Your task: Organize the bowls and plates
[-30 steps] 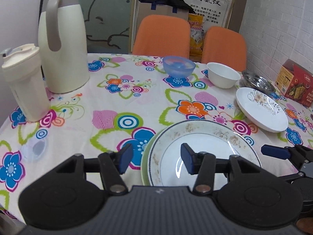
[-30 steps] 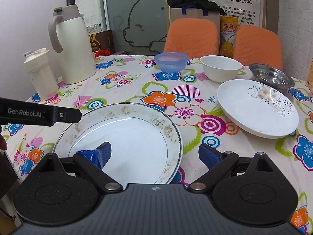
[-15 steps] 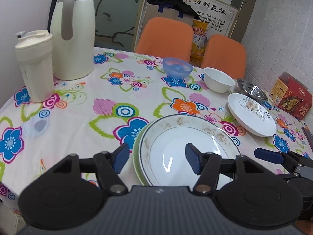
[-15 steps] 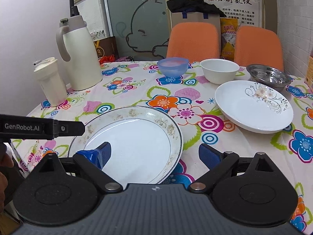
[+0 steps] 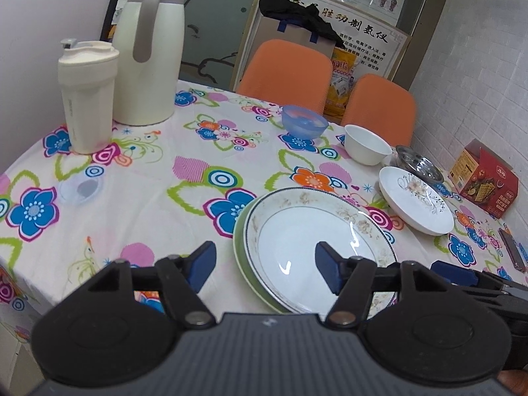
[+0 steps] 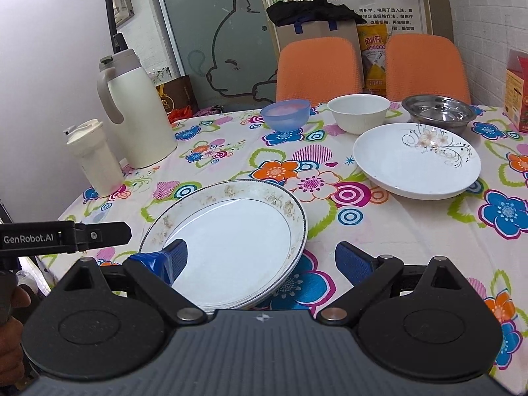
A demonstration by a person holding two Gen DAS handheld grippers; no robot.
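A white plate with a brown-patterned rim (image 5: 316, 244) (image 6: 231, 241) lies on a green plate (image 5: 238, 247) near the table's front edge. My left gripper (image 5: 265, 265) hangs open above its near-left rim. My right gripper (image 6: 262, 262) is open too, with its left finger over the plate and its right finger beyond the rim. Further right lies a white plate with a flower print (image 5: 415, 201) (image 6: 415, 161). Behind it stand a blue bowl (image 6: 285, 115), a white bowl (image 6: 358, 112) and a steel bowl (image 6: 439, 109).
A cream thermos jug (image 5: 150, 49) and a cream tumbler (image 5: 87, 92) stand at the far left, with a small clear lid (image 5: 81, 191) nearer. A red box (image 5: 485, 178) and a phone (image 5: 511, 247) lie at the right. Two orange chairs (image 6: 316, 66) back the table.
Both grippers have pulled back and risen from the table, so more of it shows. The plates and bowls have not moved. Both grippers stay open.
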